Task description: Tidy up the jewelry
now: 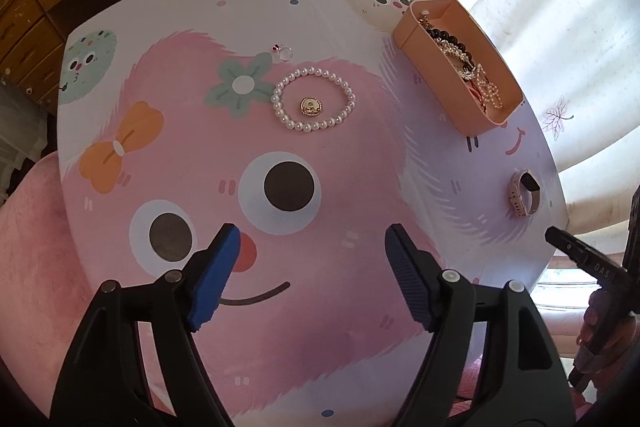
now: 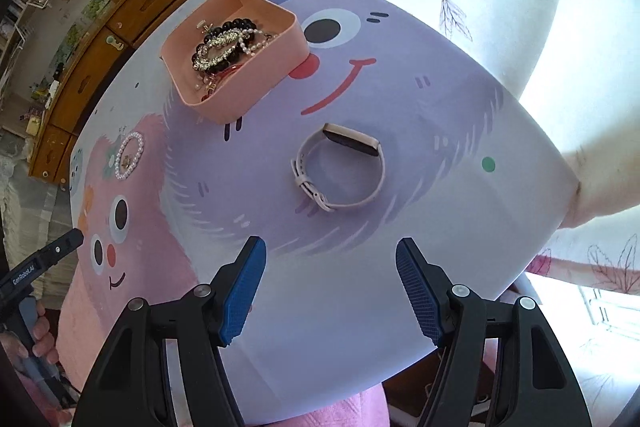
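one pink watch just beyond the open right fingers

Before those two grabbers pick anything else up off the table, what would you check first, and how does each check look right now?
1. Left tool open and empty: ok.
2. Right tool open and empty: ok.
3. Pearl bracelet lies flat, clear of the tray: ok.
4. Gold brooch sits inside the bracelet ring, so grabbing one may disturb the other: not ok.
5. Watch lies unobstructed ahead of the right tool: ok.
6. Pink tray has room left: cannot tell; it already holds tangled pieces.
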{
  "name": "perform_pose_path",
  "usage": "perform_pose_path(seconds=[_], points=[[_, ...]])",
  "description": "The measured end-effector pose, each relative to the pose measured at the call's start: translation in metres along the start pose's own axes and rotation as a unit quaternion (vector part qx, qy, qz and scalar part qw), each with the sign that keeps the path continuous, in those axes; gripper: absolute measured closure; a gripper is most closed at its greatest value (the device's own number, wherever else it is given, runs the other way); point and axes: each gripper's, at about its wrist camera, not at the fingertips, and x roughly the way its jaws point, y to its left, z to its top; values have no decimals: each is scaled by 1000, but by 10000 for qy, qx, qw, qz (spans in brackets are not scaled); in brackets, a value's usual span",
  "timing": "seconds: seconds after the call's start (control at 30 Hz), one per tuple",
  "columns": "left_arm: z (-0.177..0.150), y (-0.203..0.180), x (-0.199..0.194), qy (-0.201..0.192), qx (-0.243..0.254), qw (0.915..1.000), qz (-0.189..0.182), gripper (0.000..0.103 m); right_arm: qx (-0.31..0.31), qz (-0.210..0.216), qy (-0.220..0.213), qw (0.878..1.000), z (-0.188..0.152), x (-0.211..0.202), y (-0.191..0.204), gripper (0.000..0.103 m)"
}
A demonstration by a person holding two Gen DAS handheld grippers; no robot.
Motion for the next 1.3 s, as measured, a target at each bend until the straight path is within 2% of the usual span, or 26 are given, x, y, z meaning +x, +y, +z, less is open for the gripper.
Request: perform_pose_path(seconds=[0.1,0.17,0.33,0.43,0.57,0.77,0.9,1.03,1.1,1.13,1.17,1.27,1.3], points=[[15,0,21,88,-84,9999,-32,25,14,4,125,9999,-1,14,-3,32],[26,-1,37,117,-191,9997,-4,25,-26,-33,197,9998,1,24,-4,18],[50,-8,72,-65,-276,9995,170,25,-241,-110,110,9996,11,41,2,18],[61,-13,87,-231,-192,9983,494,25,-409,-218,90,9989,20,49,9,18],[73,-11,101,-298,-252,9972,644,25,-259,-338,75,9991,35,57,12,18],[84,-16,110,-577,-95,9938,943,22,-196,-460,10,9987,46,65,17,18],[90,-24,115,-708,27,9932,928,19,-206,-539,40,9983,52,75,19,18],[95,-22,115,-896,-177,9909,984,19,-199,-672,35,9975,57,83,21,20],[95,-20,113,-1024,-299,9890,1024,25,-226,-766,-21,9968,58,83,22,28],[95,-19,111,-1088,-324,9881,1033,35,-293,-851,-55,9959,59,83,23,35],[95,-17,109,-1145,-318,9876,1030,50,-339,-848,-61,9958,60,83,25,39],[94,-12,103,-1135,-320,9880,1000,76,-403,-835,-25,9957,63,84,26,47],[94,-10,102,-1116,-323,9883,989,81,-403,-826,-19,9958,64,84,26,49]])
